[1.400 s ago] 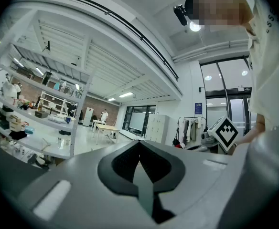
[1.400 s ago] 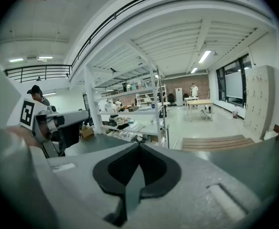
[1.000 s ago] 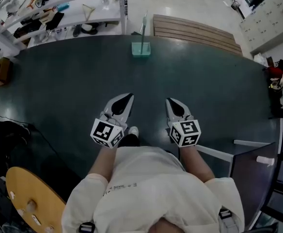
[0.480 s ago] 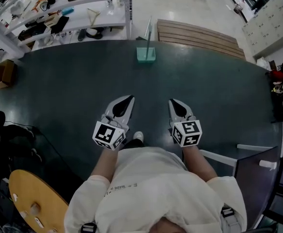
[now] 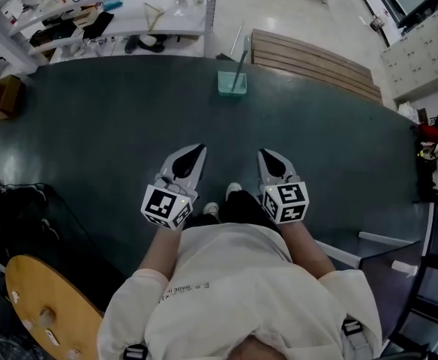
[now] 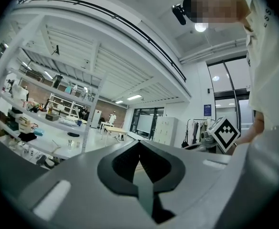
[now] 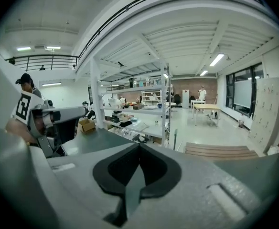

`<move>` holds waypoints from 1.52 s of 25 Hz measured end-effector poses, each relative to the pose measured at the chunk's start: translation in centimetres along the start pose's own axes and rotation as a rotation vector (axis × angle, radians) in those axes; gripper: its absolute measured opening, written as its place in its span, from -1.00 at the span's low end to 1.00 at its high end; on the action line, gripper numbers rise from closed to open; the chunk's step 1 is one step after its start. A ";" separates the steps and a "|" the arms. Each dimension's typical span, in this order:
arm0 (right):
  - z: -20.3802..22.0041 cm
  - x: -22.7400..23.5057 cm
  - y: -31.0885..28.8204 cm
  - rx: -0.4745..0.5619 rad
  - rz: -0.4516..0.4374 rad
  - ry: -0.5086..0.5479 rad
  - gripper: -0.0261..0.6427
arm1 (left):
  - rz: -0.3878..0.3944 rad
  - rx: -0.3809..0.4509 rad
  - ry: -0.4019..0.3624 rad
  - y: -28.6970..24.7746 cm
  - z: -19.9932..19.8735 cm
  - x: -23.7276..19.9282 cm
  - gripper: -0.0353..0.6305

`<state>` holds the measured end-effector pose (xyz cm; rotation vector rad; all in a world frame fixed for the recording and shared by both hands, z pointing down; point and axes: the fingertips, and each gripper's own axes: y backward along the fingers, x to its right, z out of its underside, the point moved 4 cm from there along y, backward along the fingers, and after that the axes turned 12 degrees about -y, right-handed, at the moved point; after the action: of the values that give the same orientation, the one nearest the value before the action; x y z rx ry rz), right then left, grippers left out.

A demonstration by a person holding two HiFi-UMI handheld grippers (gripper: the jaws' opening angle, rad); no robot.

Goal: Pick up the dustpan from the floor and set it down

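Note:
A pale teal dustpan (image 5: 232, 83) with an upright handle stands on the dark green floor mat (image 5: 114, 141), at its far edge. My left gripper (image 5: 196, 151) and right gripper (image 5: 267, 157) are held side by side well short of it, both pointing forward. Each is shut with nothing between its jaws. In the left gripper view the left gripper (image 6: 139, 142) shows its jaws meeting, with only the room beyond. In the right gripper view the right gripper (image 7: 139, 146) is likewise shut, and the dustpan handle (image 7: 175, 139) rises thin just past it.
White shelving (image 5: 129, 13) full of small items lines the far left. A slatted wooden board (image 5: 309, 55) lies beyond the mat at the right. A cardboard box (image 5: 0, 100), dark bags and cables (image 5: 5, 201) and a round wooden top (image 5: 46, 306) sit at the left. A dark chair (image 5: 399, 261) stands at the right.
The person has stepped forward: the dustpan has drifted right and slightly nearer in the head view, and one shoe now shows ahead. Both grippers stay shut, side by side.

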<state>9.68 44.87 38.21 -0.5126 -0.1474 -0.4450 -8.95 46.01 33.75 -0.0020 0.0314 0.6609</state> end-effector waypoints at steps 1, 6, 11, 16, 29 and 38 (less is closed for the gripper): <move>-0.2 -0.1 -0.7 0.000 -0.020 -0.015 -0.94 | -0.004 -0.008 0.004 -0.3 0.2 -0.2 -0.85; -0.9 0.1 -5.2 -0.025 -0.098 -0.020 -0.94 | -0.050 -0.033 0.006 -2.0 1.7 -2.9 -0.85; -3.9 3.2 -11.6 -0.060 -0.109 -0.025 -0.94 | -0.128 -0.054 -0.013 -6.4 1.7 -8.1 -0.85; -9.6 6.1 -19.7 -0.058 -0.128 -0.038 -0.94 | -0.173 -0.071 -0.022 -12.6 1.4 -15.7 -0.85; -17.2 16.8 -34.9 -0.159 -0.042 -0.113 -0.94 | -0.117 -0.107 0.011 -30.4 1.7 -26.7 -0.85; -19.4 21.5 -44.6 -0.223 0.103 -0.193 -0.94 | 0.050 -0.147 0.073 -42.0 4.6 -34.3 -0.85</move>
<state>9.48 -7.68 46.38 -0.7787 -0.2574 -0.3121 -10.12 -8.17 39.02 -0.1677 0.0532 0.7114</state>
